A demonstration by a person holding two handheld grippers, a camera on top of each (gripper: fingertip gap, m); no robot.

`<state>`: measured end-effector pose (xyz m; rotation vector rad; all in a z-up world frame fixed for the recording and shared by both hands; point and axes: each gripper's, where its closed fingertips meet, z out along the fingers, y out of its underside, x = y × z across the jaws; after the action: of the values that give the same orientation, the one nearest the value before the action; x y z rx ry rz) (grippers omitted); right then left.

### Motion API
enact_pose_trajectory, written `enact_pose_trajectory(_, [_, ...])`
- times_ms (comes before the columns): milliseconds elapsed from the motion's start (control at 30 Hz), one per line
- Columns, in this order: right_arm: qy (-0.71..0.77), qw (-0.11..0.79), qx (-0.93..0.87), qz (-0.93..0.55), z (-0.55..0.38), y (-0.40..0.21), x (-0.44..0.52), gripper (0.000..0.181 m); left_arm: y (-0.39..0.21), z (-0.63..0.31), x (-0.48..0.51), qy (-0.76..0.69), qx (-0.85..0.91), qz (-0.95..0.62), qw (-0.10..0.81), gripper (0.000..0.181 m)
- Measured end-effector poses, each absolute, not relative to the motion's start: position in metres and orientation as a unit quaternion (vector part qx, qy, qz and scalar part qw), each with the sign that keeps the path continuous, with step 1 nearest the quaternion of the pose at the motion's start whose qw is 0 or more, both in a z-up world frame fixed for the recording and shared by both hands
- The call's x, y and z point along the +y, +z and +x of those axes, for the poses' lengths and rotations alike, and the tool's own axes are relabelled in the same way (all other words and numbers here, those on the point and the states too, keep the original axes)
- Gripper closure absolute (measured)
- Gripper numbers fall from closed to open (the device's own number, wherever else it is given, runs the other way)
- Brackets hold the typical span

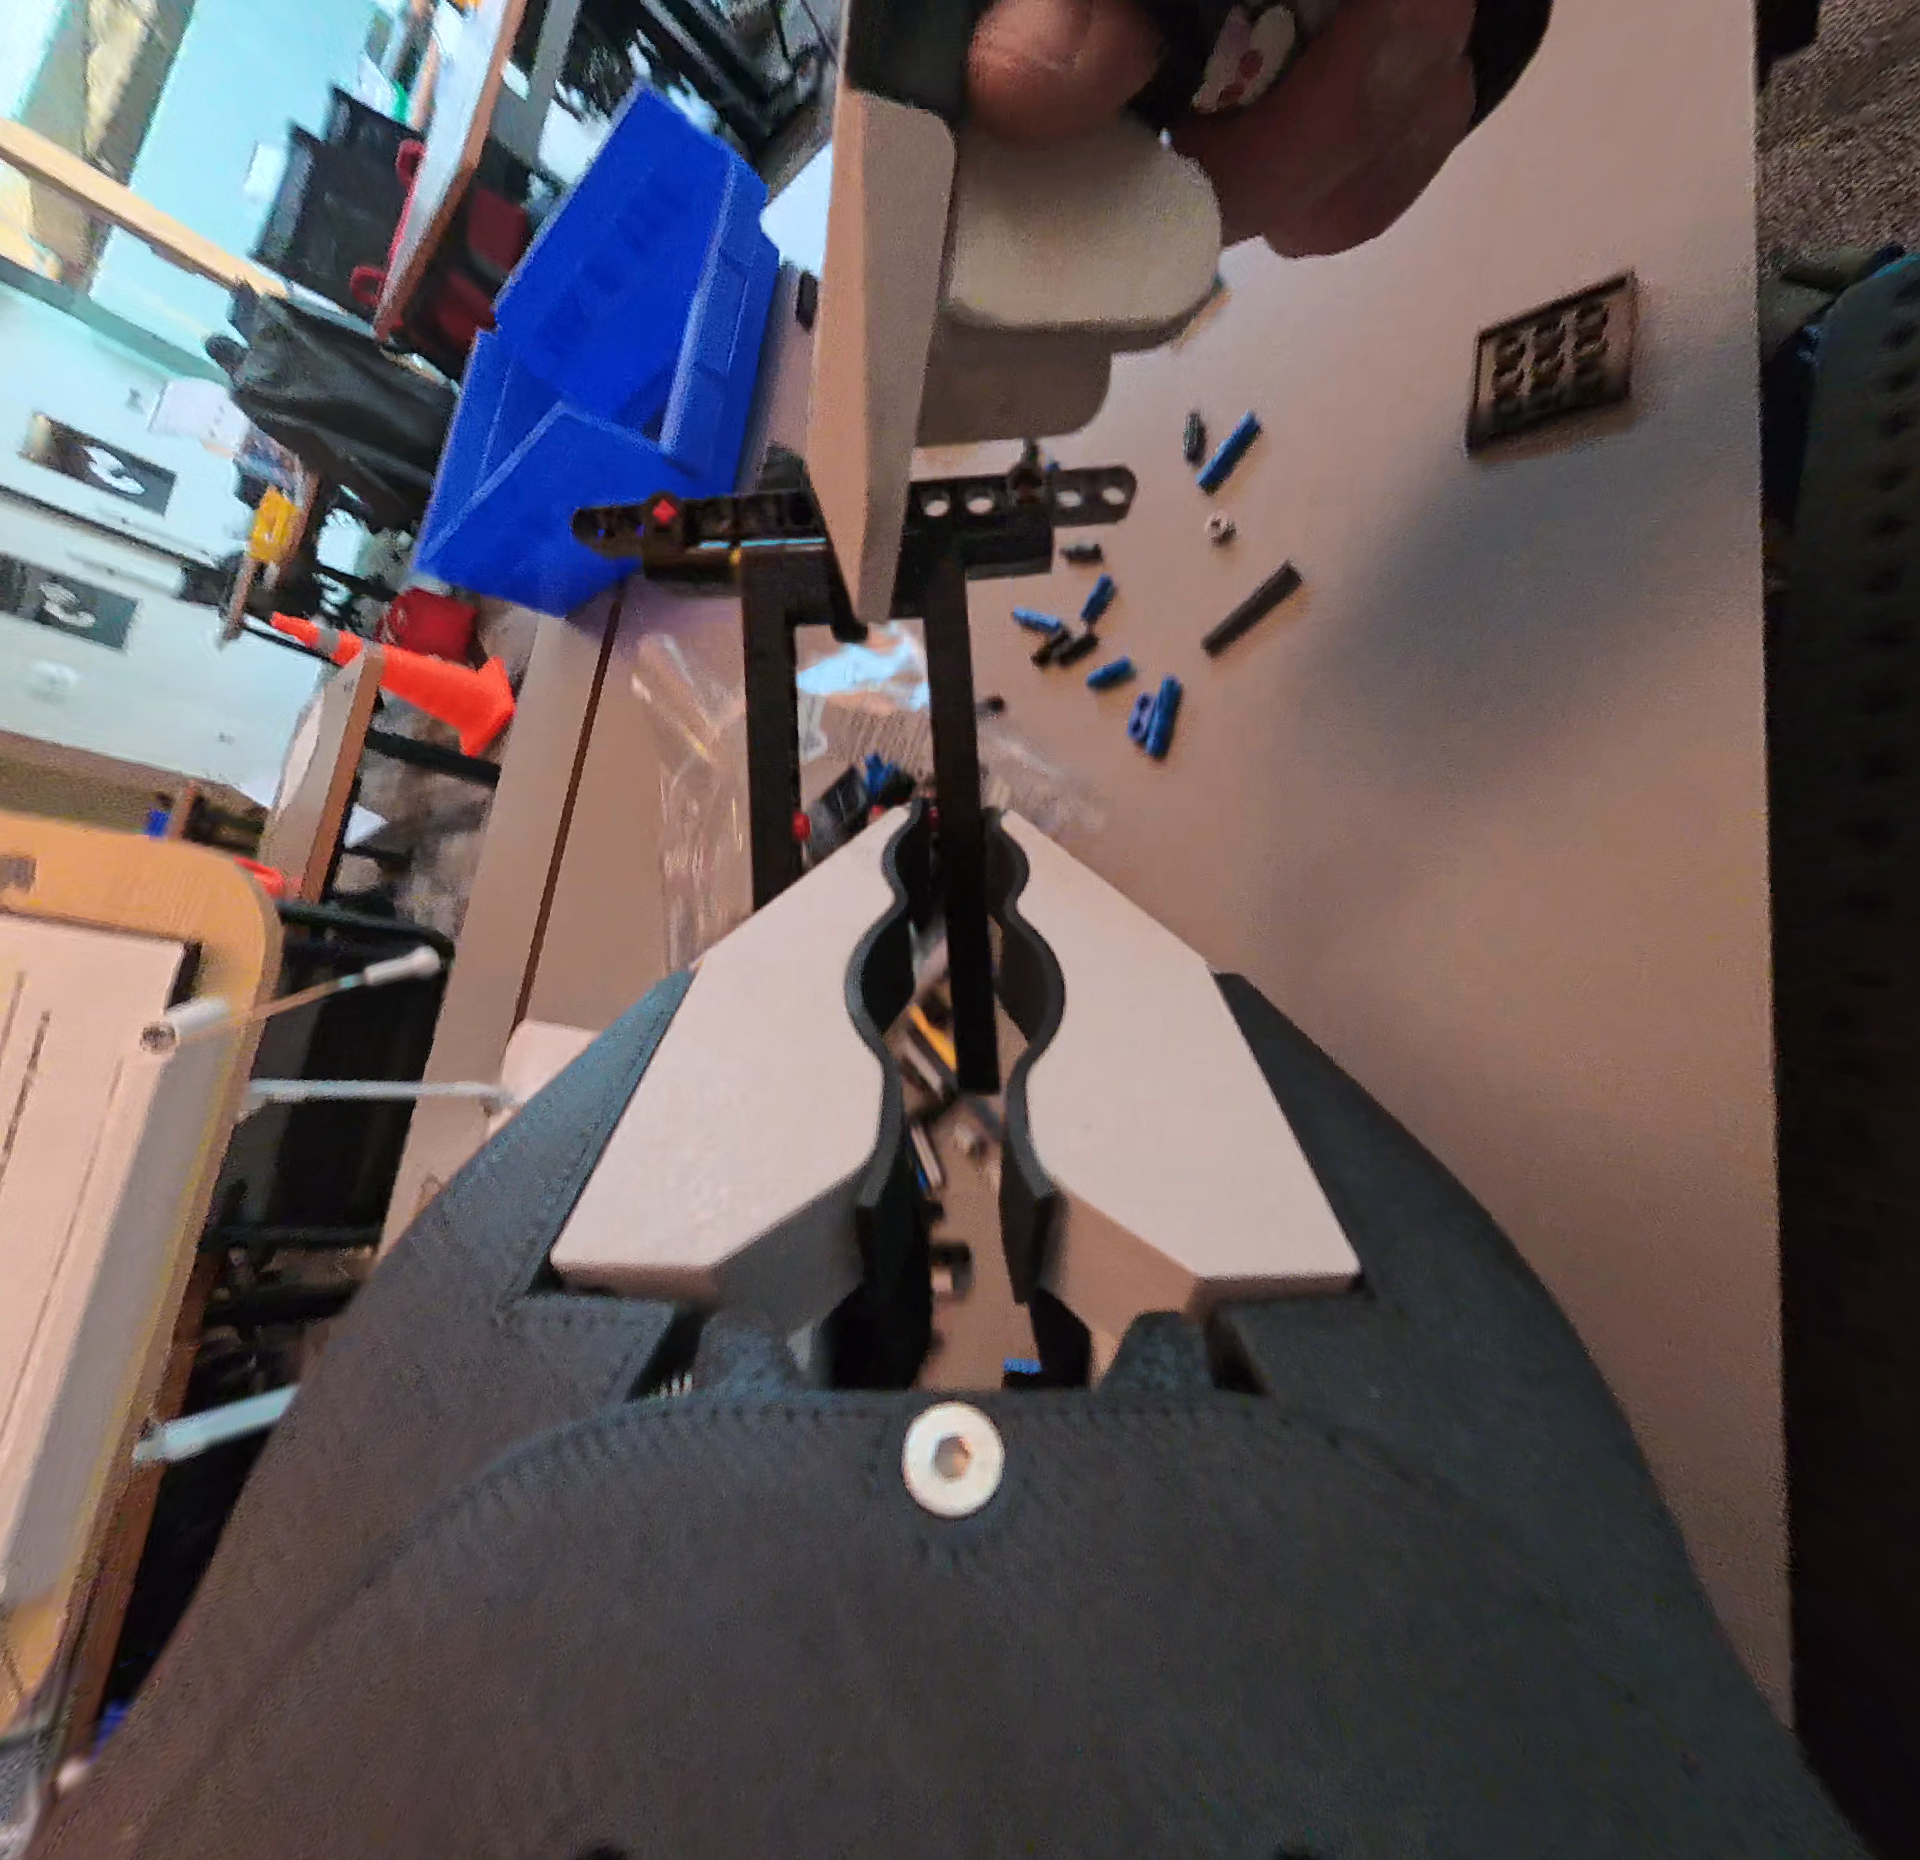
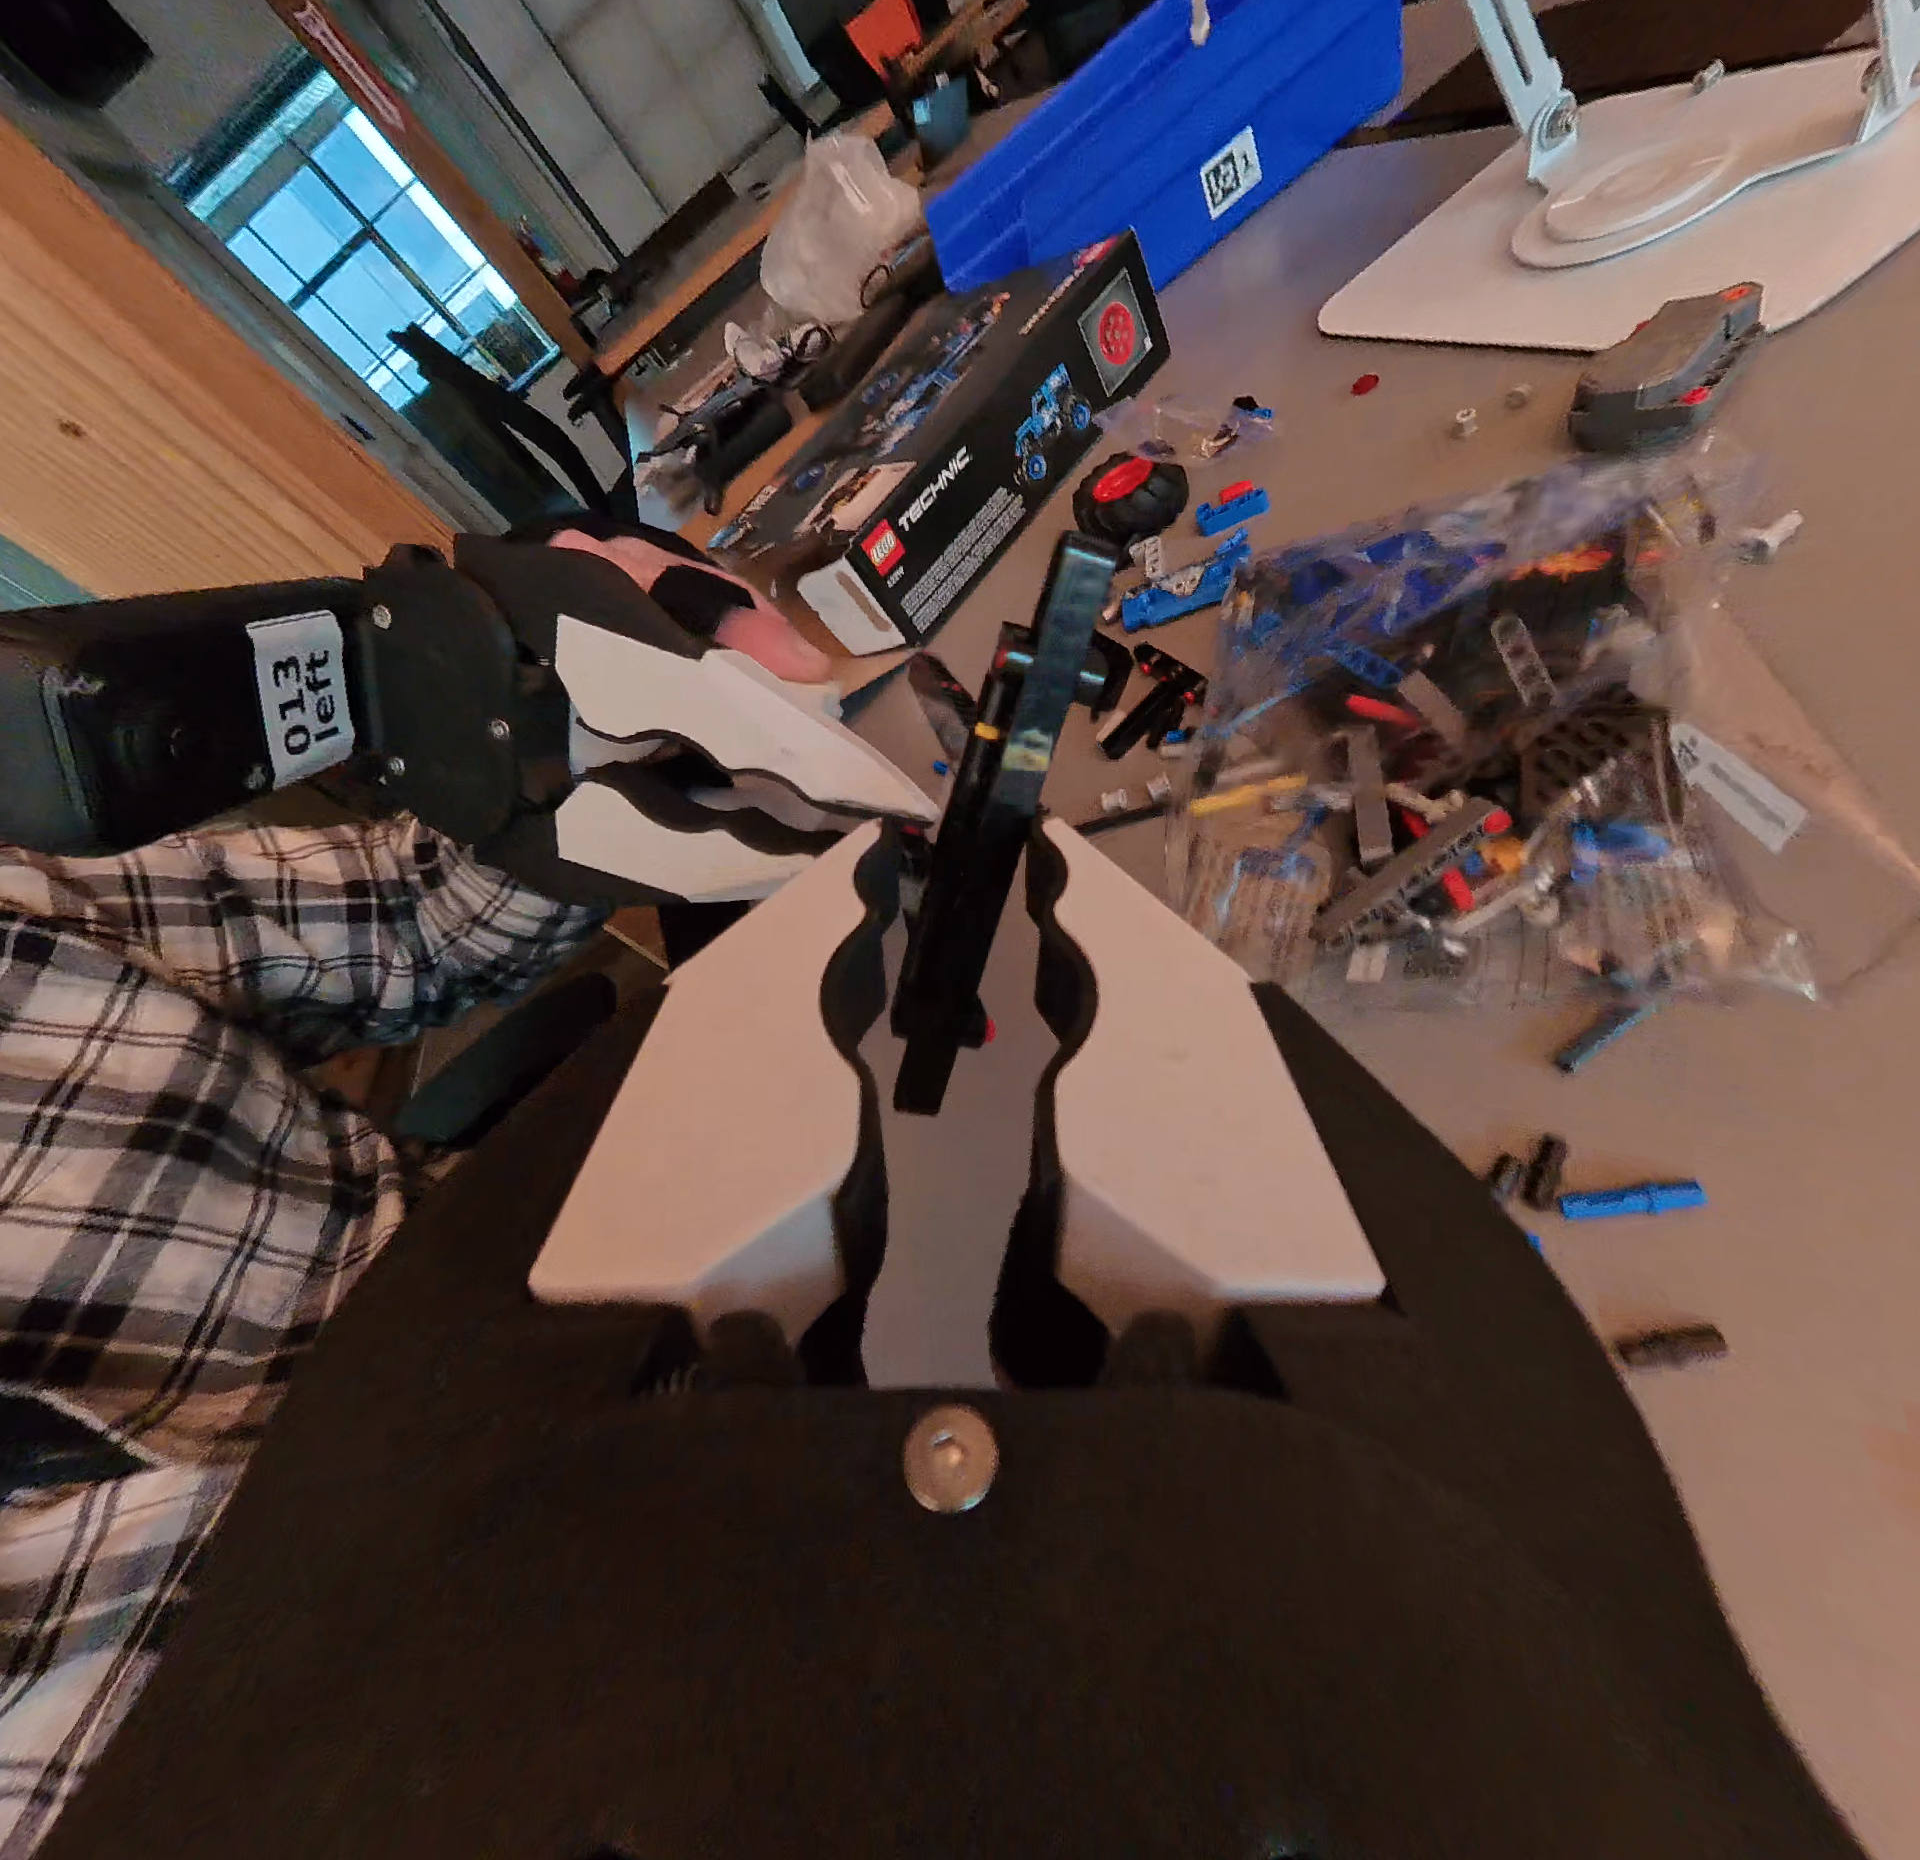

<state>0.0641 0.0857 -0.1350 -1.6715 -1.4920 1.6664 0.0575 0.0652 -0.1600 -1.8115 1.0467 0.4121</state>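
Note:
A black frame of long holed beams (image 1: pixel 961 667) is held in the air above the table (image 1: pixel 1455 875). It has a crossbar (image 1: pixel 987 506) at its far end. My left gripper (image 1: pixel 954 823) is shut on one long beam of the frame. My right gripper (image 2: pixel 961 834) is shut on the same black frame (image 2: pixel 1013 730), which stands up between its white fingers. The left gripper (image 2: pixel 914 815) comes in from the left in the right wrist view and meets the frame just beyond my right fingertips. A white finger (image 1: pixel 883 356) of the right gripper reaches down by the crossbar, with a hand above it.
A clear bag of mixed parts (image 2: pixel 1486 740) lies to the right. Behind it are a building-set box (image 2: pixel 966 460), a blue bin (image 2: pixel 1174 117), a red-hubbed wheel (image 2: pixel 1130 491), a grey block (image 2: pixel 1662 376) and a white stand base (image 2: pixel 1621 200). Loose blue and black pins (image 1: pixel 1143 615) lie on the table. A plaid sleeve (image 2: pixel 208 1031) is at the left. The grippers are tip to tip, or close to it.

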Motion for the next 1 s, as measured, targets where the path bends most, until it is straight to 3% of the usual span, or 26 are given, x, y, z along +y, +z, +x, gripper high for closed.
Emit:
enact_pose_trajectory(167, [0.586,0.195,-0.521,-0.589,0.092,-0.130,0.103,0.173,-0.166,0.092,0.095,0.153,0.444,-0.727,0.502,0.172])
enact_pose_trajectory(233, [0.589,0.213,-0.497,-0.600,0.107,-0.124,0.119,0.174,-0.164,0.095,0.102,0.159,0.441,-0.729,0.498,0.156])
enact_pose_trajectory(333, [0.587,0.242,-0.454,-0.625,0.141,-0.121,0.154,0.175,-0.164,0.086,0.097,0.136,0.430,-0.747,0.487,0.148])
enact_pose_trajectory(633, [0.446,0.329,-0.326,-0.766,0.232,-0.180,0.261,0.175,-0.216,0.082,0.088,0.089,0.451,-0.785,0.415,0.148])
enact_pose_trajectory(833, [0.375,0.311,-0.307,-0.817,0.248,-0.218,0.273,0.174,-0.242,0.096,0.109,0.082,0.464,-0.798,0.375,0.148])
enact_pose_trajectory(1000, [0.281,0.313,-0.328,-0.846,0.264,-0.236,0.279,0.158,-0.255,0.092,0.117,0.067,0.450,-0.820,0.348,0.156])
